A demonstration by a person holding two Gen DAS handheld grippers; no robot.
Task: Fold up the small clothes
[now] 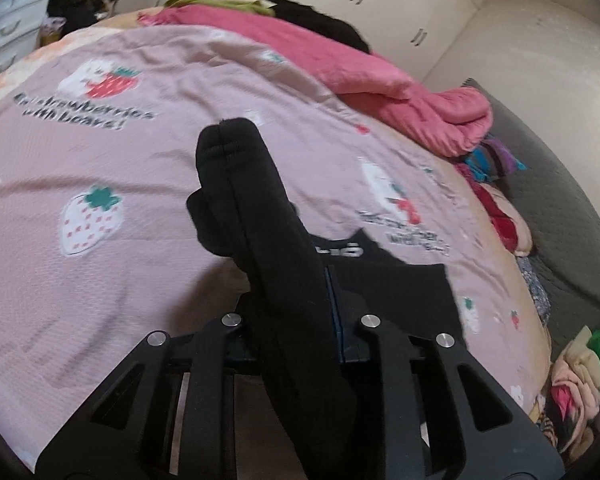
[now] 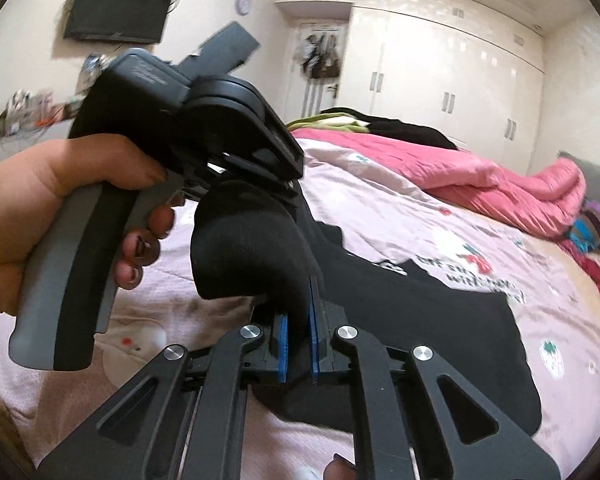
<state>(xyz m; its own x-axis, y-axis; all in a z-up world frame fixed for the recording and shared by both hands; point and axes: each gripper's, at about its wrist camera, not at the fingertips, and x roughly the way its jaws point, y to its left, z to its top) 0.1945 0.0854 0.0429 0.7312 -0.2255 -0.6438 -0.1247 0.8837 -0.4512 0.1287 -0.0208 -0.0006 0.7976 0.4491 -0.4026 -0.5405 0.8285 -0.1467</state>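
Both tools clamp one black sock point(image 1: 236, 184): left tool point(image 1: 300, 320), right tool point(image 2: 298, 328). A black garment point(image 2: 440, 320) lies beneath on the bed point(image 1: 100, 280); a pink quilt point(image 1: 380, 76) is bunched behind.

Home bedroom, bed w/ strawberry duvet point(image 1: 148, 208), white wardrobes point(image 2: 452, 80), wall TV point(image 2: 118, 10)

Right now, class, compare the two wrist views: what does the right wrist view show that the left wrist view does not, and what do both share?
Only the right wrist view shows the person's left hand holding the left gripper from outside, the wall television, and blue pads clamping the black sock.

Only the left wrist view shows the drawers and the clothes pile beside the bed.

Both show the sock, another black garment, the strawberry bedspread, pink blanket and white wardrobes.
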